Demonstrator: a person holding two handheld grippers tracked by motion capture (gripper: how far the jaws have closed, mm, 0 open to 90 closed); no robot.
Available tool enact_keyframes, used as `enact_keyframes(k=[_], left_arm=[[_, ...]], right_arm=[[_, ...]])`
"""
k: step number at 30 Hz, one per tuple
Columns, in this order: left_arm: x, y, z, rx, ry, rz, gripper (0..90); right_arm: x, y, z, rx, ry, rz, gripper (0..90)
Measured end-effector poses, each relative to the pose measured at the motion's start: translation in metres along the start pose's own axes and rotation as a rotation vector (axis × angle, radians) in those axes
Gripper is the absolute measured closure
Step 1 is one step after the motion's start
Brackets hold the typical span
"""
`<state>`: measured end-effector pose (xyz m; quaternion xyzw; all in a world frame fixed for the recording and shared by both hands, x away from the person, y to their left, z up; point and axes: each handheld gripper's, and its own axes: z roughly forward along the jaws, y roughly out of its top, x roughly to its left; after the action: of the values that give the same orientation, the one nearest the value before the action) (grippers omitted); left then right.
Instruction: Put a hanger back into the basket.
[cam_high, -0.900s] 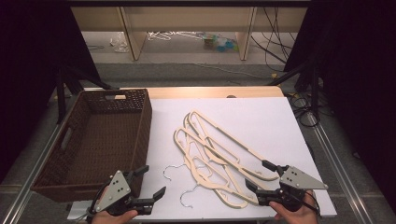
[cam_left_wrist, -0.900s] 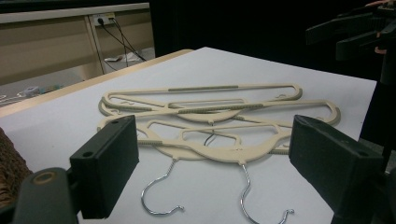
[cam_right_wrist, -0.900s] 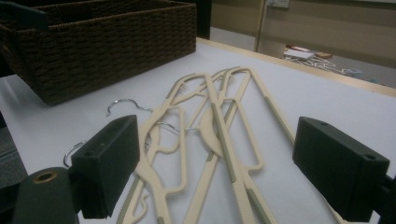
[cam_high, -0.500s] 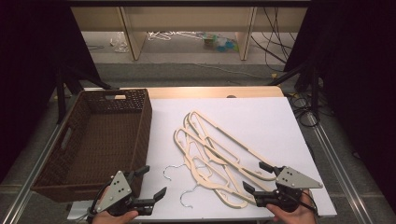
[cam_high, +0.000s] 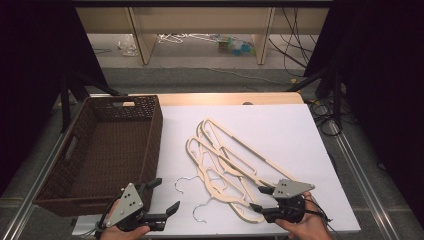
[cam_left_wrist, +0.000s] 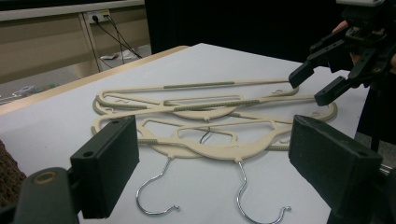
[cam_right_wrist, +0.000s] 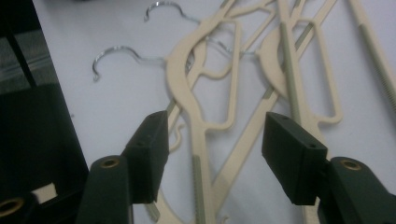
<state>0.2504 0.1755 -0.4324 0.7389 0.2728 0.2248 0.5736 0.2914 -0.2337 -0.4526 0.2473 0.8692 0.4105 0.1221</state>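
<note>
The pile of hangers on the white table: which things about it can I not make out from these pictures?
- Exact count: the hangers overlap in the high view.
- Third hook: in the left gripper view, mostly hidden under a hanger body.
- Near hanger ends: cut off by the bottom edge in the right gripper view, between the open right gripper jaws.

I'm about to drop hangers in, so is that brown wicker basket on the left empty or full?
Empty. The high view shows the basket's bare woven floor with nothing in it; the hangers all lie beside it on the white table.
</note>
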Motion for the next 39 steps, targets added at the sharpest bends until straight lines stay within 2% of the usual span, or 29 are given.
enact_keyframes(k=[1,5,9,11,12,17,18,19,22,24,29,30,32,35,37,39], left_arm=[[-0.001,0.0,0.0,0.002,0.0,-0.008,16.0],[0.0,0.0,0.001,0.004,-0.004,0.015,16.2],[0.0,0.0,0.002,-0.006,-0.011,0.012,16.2],[0.0,0.0,0.002,0.008,-0.009,0.021,16.2],[0.0,0.0,0.002,0.01,-0.008,0.018,16.3],[-0.001,-0.001,0.003,0.019,-0.003,0.014,16.3],[-0.002,-0.001,0.004,0.009,-0.01,0.009,16.3],[-0.002,-0.001,0.004,0.011,-0.008,0.006,16.4],[-0.002,-0.001,0.003,0.018,-0.003,0.02,16.4],[-0.002,-0.001,0.003,0.017,-0.003,0.024,16.6],[-0.003,-0.001,0.004,0.021,-0.004,0.018,16.6],[-0.002,-0.001,0.004,0.022,-0.008,0.041,16.6],[-0.003,-0.001,0.005,0.022,-0.006,0.023,16.7],[-0.005,-0.002,0.006,0.02,-0.012,0.021,16.7],[-0.005,-0.001,0.006,0.033,-0.007,0.042,16.9],[-0.007,-0.001,0.006,0.038,-0.012,0.053,17.2]], right_arm=[[0.0,0.0,0.002,0.018,0.004,0.002,45.1],[-0.002,0.0,0.01,0.1,0.041,-0.013,51.9],[-0.003,-0.002,0.021,0.16,0.065,-0.017,55.6],[-0.003,0.0,0.025,0.194,0.081,-0.038,57.6],[-0.003,0.0,0.028,0.191,0.083,-0.045,58.6],[-0.003,0.002,0.037,0.244,0.093,-0.064,62.2],[-0.004,0.003,0.038,0.251,0.107,-0.07,63.1],[-0.004,0.003,0.039,0.254,0.106,-0.06,63.6],[-0.004,0.004,0.043,0.265,0.117,-0.074,65.5],[-0.004,0.006,0.043,0.289,0.117,-0.075,66.3],[-0.004,0.008,0.044,0.299,0.096,-0.061,72.7],[-0.004,0.008,0.044,0.299,0.096,-0.063,72.9],[-0.004,0.008,0.044,0.309,0.095,-0.068,72.9],[-0.002,0.009,0.044,0.31,0.084,-0.069,73.7],[-0.001,0.009,0.043,0.319,0.094,-0.07,77.9],[-0.001,0.01,0.042,0.33,0.099,-0.079,78.2]])
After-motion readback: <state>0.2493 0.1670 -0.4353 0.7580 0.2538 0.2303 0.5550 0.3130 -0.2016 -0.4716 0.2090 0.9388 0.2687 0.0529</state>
